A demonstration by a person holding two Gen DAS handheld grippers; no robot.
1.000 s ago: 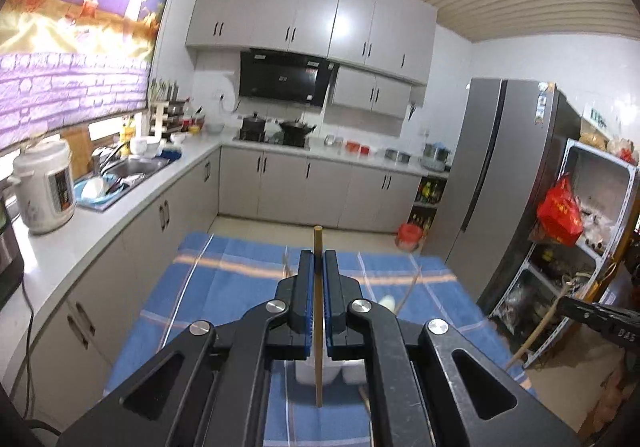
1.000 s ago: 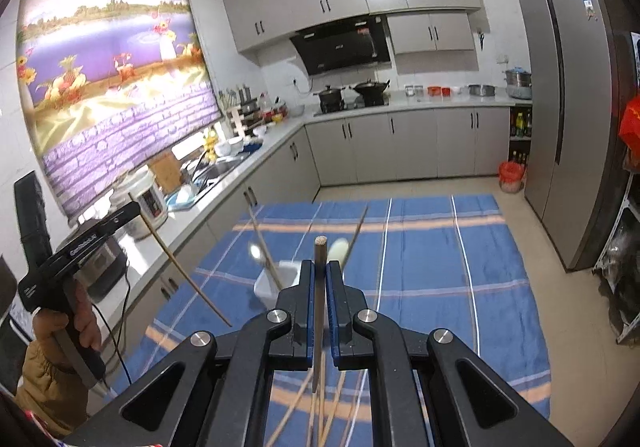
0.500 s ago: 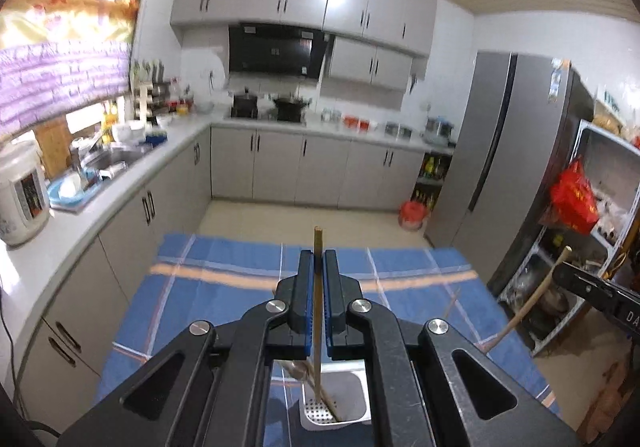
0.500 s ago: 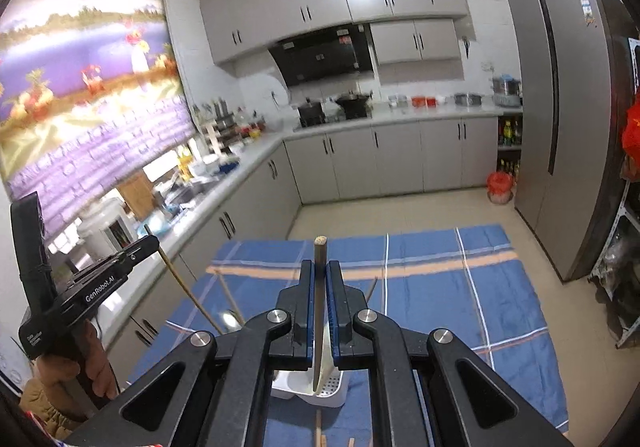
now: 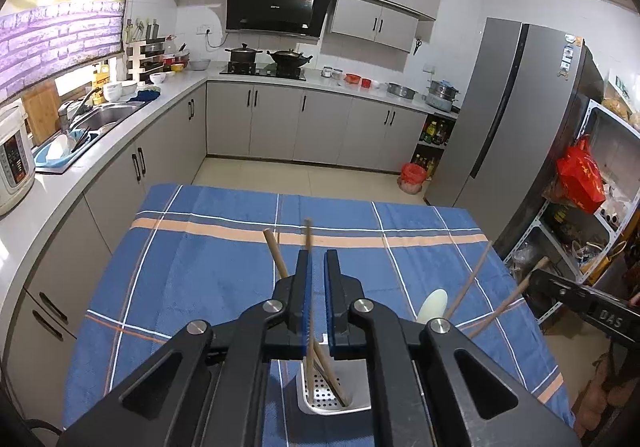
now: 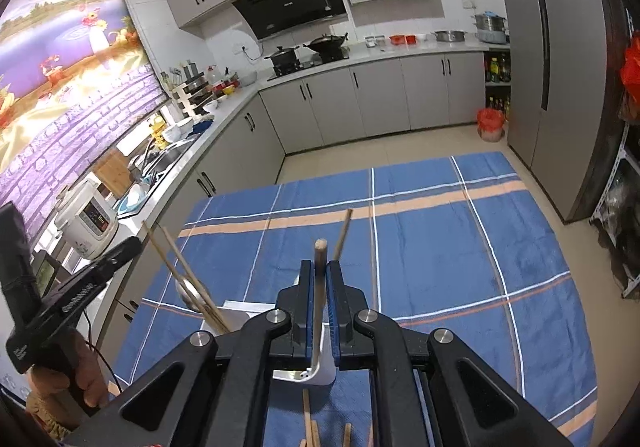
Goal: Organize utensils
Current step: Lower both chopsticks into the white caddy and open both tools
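On my far left in the left wrist view, the cooker (image 5: 14, 157) sits on the counter (image 5: 60, 199), well apart from the work. The blue cloth (image 5: 192, 271) spreads out in front of me. My left gripper (image 5: 317, 259) hangs above the white holder (image 5: 360, 405), its jaws a narrow gap apart and clamping nothing. A chopstick (image 5: 307, 243) stands upright in that gap, lying along the inner face of the left finger with clear space on its other side, and its foot is down in the holder. A second chopstick (image 5: 274, 251) leans left out of the same holder, crossing behind my left finger. To the right, a pale spoon (image 5: 434, 303) and a thin leaning chopstick (image 5: 470, 283) rise up; I cannot tell what they stand in.

In the right wrist view, my left hand (image 6: 64, 383) grips the handle of the left gripper at the far left. Two chopsticks (image 6: 180, 267) slant out of the holder (image 6: 320, 373) beside it. My right gripper (image 6: 319, 267) is closed tight on a stick (image 6: 320, 247), whose rounded end pokes up above the fingertips; the stick's lower end hangs over the holder's near corner. Another chopstick (image 6: 343, 233) leans up just right of the stick. Loose chopsticks (image 6: 308, 421) lie on the cloth at the bottom edge, just beside the holder.
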